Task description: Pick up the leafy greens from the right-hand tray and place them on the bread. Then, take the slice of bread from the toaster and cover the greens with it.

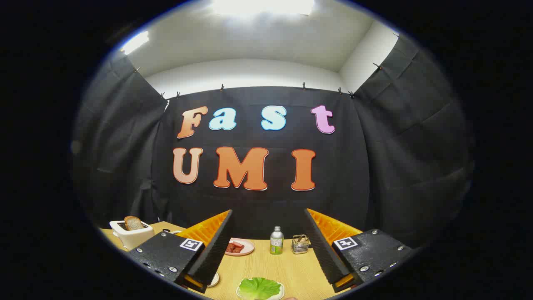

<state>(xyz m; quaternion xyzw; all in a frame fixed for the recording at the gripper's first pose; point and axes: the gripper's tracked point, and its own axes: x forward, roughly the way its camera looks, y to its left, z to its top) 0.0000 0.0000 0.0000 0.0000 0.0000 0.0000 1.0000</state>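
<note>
My gripper is held above the wooden table with its two black-padded fingers spread wide and nothing between them. Below the gap between the fingers, near me, lies a leaf of green lettuce on a white tray. Beyond the left finger stands a white toaster with a slice of browned bread sticking up out of its slot. A sliver of a white plate peeks out under the left finger; what lies on it is hidden.
At the back of the table sit a pink plate with red slices of meat, a small green-labelled bottle and a little metal holder. Black cloth walls close the booth behind and at both sides.
</note>
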